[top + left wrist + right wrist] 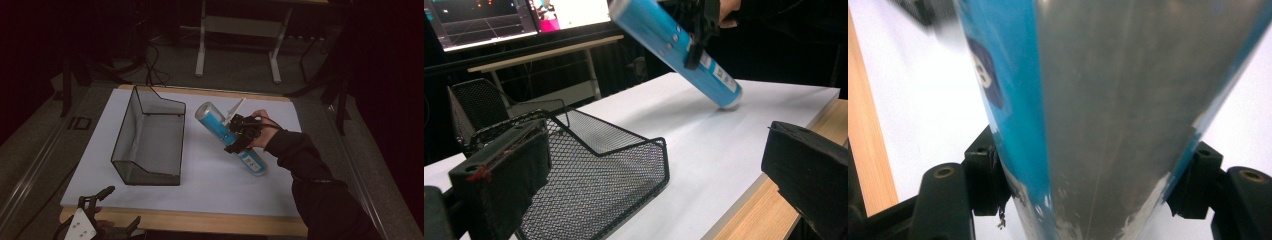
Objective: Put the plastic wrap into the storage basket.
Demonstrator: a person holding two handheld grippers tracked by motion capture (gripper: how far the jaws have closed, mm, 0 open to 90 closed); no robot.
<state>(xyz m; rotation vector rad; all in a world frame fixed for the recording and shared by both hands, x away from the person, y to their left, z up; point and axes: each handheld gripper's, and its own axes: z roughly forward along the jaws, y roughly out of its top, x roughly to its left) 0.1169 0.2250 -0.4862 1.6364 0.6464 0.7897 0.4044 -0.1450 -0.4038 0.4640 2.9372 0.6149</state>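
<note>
While its lower end rests on the white tabletop (210,175), the right gripper (239,134) clamps the tilted blue-and-silver cylindrical tube (214,120) mid-body, seemingly bound for the black wire-mesh basket (150,140) | left gripper (102,212) waits, jaws apart, at the near edge.

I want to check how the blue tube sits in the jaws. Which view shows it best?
The high view: the blue tube shows whole and tilted, clamped mid-length by the right gripper. The left gripper view crops its top; the right gripper view is too close.
</note>
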